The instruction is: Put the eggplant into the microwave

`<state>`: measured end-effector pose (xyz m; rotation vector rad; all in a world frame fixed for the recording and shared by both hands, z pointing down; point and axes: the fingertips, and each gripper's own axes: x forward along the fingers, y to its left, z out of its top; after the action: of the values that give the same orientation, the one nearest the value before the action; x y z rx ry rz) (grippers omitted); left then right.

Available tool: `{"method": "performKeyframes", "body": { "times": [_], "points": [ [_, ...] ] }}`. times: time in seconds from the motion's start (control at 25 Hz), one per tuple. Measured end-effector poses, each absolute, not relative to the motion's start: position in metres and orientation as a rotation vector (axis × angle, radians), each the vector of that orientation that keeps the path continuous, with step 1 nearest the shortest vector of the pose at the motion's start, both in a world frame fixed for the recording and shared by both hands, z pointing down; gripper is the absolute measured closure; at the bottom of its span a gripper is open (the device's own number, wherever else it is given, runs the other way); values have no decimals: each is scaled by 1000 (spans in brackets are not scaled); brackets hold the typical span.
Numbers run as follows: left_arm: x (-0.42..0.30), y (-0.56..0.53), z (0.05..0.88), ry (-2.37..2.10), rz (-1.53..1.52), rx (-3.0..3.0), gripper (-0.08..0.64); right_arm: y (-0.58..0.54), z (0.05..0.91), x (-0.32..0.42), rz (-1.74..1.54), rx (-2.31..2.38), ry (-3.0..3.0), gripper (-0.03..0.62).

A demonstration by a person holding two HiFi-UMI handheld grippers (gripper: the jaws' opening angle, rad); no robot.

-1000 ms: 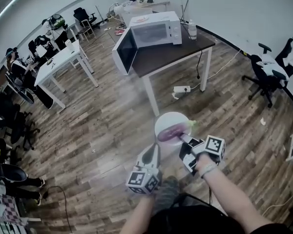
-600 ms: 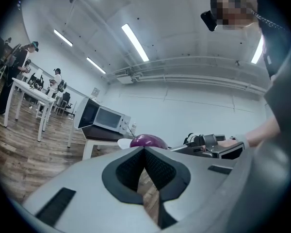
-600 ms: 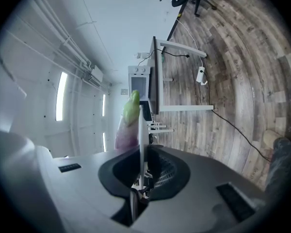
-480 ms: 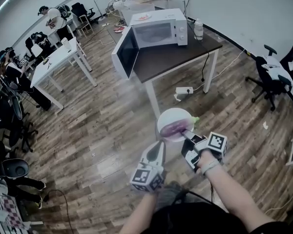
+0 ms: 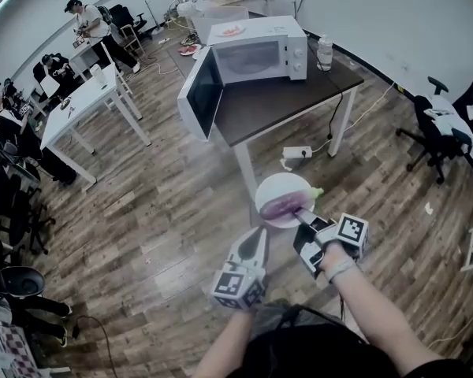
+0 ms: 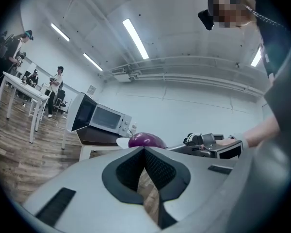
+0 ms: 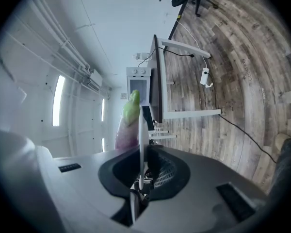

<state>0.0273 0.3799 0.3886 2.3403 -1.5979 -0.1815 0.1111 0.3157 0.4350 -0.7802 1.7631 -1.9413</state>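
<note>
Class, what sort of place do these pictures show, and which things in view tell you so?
Most likely a shared office or lab workroom: white desks with people around them, a swivel chair, and a microwave standing door-open on a dark table.

Nothing legible is showing: the microwave [image 5: 256, 50] is giving no readable brand, and the cubes on the left hand-held gripper [image 5: 256, 236] and right hand-held gripper [image 5: 299, 217], nearer than the microwave, are carrying only square markers.
</note>
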Motion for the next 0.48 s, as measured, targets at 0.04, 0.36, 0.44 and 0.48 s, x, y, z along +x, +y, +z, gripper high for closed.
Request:
{"method": "performKeyframes", "body": {
  "times": [0.04,0.36,0.44,0.48],
  "points": [
    [26,377,389,-1597,-180,2344,560,313,436,110,-1937,-784,1764,571],
    [13,365,398,-1589,-193,2332,560,297,442,101,-1941,-804,1751,571],
    [10,367,400,-1596,-208,2313,560,295,444,102,-1941,-811,1751,571],
    [8,368,401,-1601,-214,2301,560,294,446,102,-1942,-816,1753,571]
  ]
}}
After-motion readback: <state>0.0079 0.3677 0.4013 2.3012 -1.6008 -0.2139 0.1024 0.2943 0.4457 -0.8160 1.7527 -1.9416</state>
